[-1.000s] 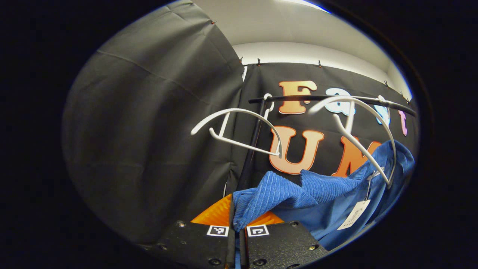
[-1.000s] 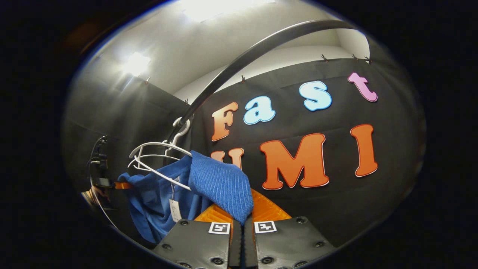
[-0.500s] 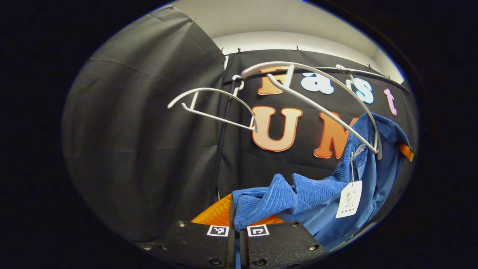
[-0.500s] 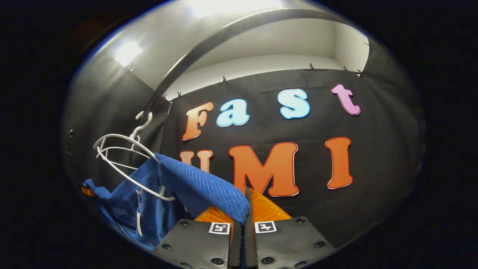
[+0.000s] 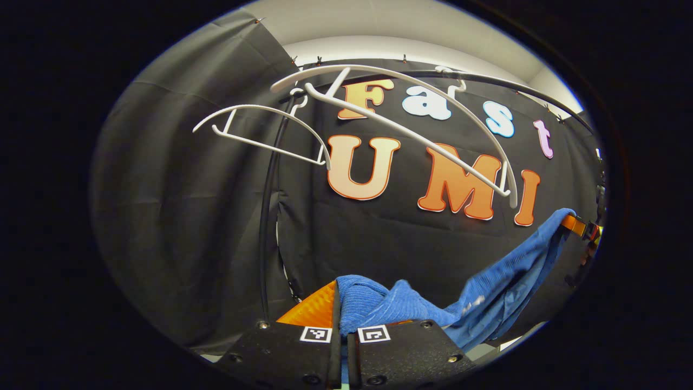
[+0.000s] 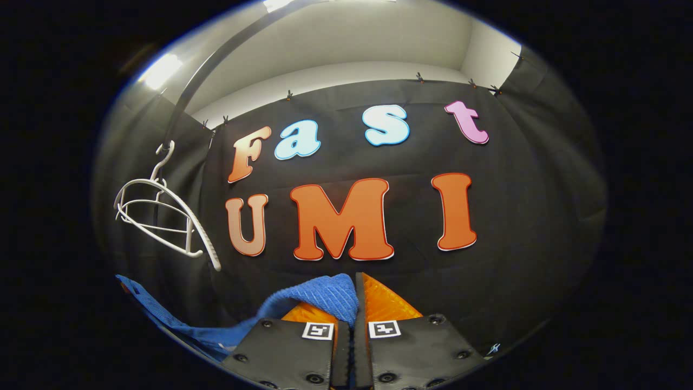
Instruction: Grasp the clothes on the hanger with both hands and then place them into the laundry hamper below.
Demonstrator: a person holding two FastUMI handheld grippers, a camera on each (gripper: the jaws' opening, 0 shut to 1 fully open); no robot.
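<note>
A blue ribbed garment (image 5: 476, 292) stretches from between my left gripper (image 5: 342, 303) fingers out to the right, where the far right gripper (image 5: 582, 230) holds its other end. In the right gripper view the same blue garment (image 6: 319, 298) is pinched in my right gripper (image 6: 356, 298) and trails off to the lower left. Both grippers are shut on the cloth. Two bare white hangers (image 5: 411, 119) hang on the black rail (image 5: 514, 86) above, free of the garment. The white hangers (image 6: 162, 216) are also at the left of the right gripper view.
The black rail's upright post (image 5: 268, 216) stands left of centre in the left gripper view. The black cloth wall lies close behind. In the right gripper view the curved black rail (image 6: 211, 59) arches overhead at the upper left.
The garment has slipped off the hanger and come down with both grippers. The hangers now sit higher in both views and hang bare.
</note>
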